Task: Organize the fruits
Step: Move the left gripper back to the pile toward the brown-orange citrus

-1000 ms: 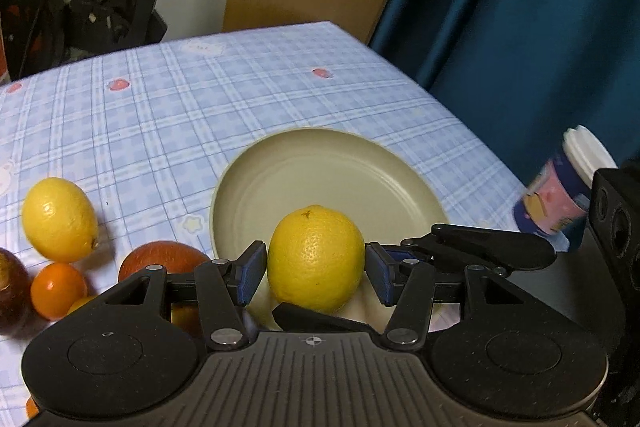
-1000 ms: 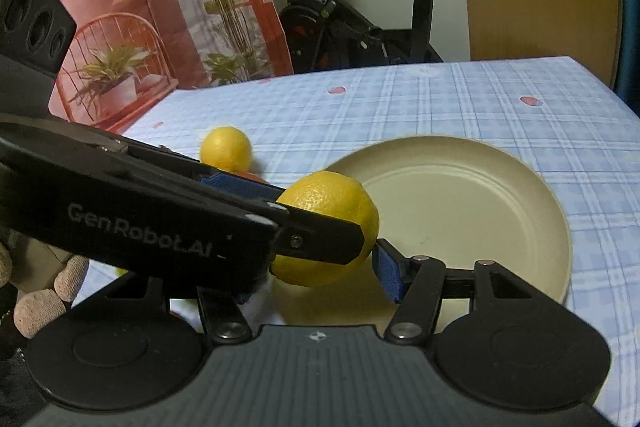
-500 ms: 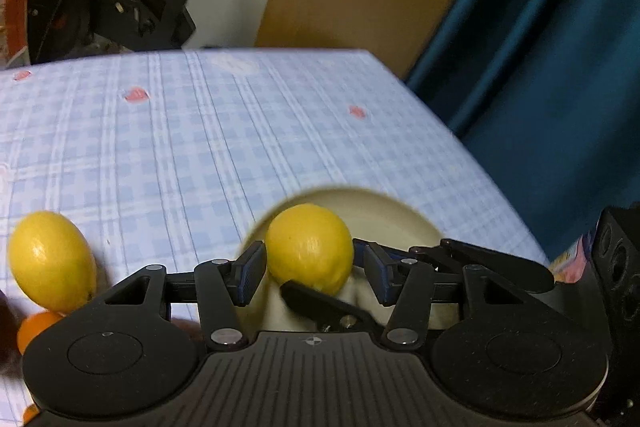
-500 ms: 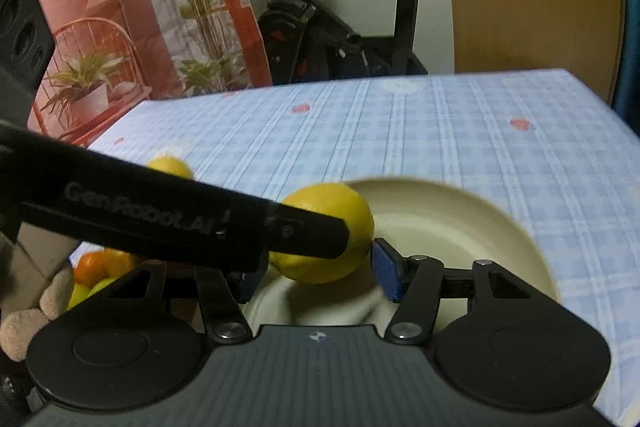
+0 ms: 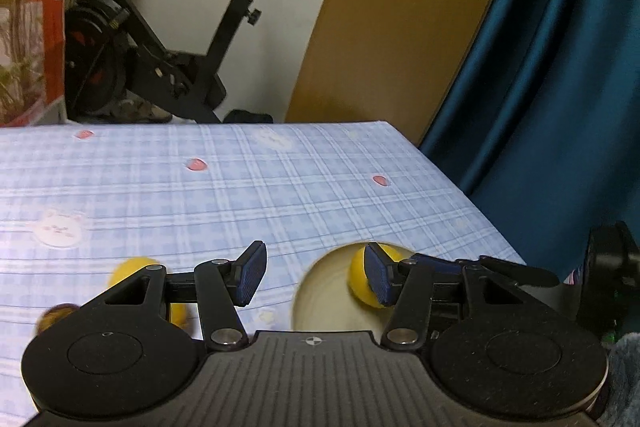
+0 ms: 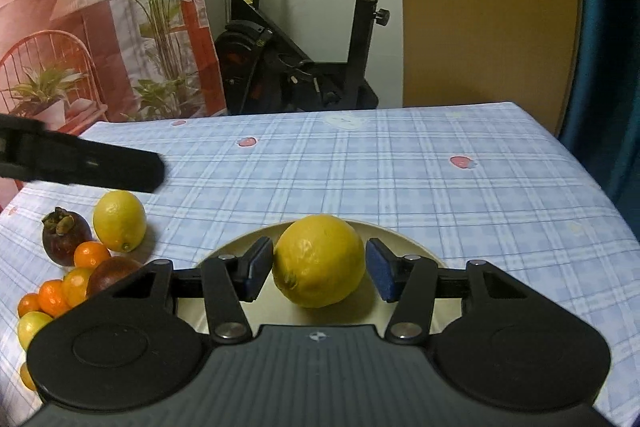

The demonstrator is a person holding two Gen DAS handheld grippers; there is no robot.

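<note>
In the left wrist view, the gripper body hides most of the plate (image 5: 320, 291), and its right finger (image 5: 378, 279) covers much of the lemon (image 5: 357, 277) there. A second lemon (image 5: 132, 269) and a dark fruit (image 5: 56, 313) are blurred and partly hidden. In the right wrist view, the left gripper's arm (image 6: 80, 165) is motion-blurred and cut off by the left edge, and the lowest fruit (image 6: 27, 377) sits half behind the housing.

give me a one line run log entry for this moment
task: organize fruits | lemon on plate | right gripper open around it | left gripper open, empty | other fruits on table
</note>
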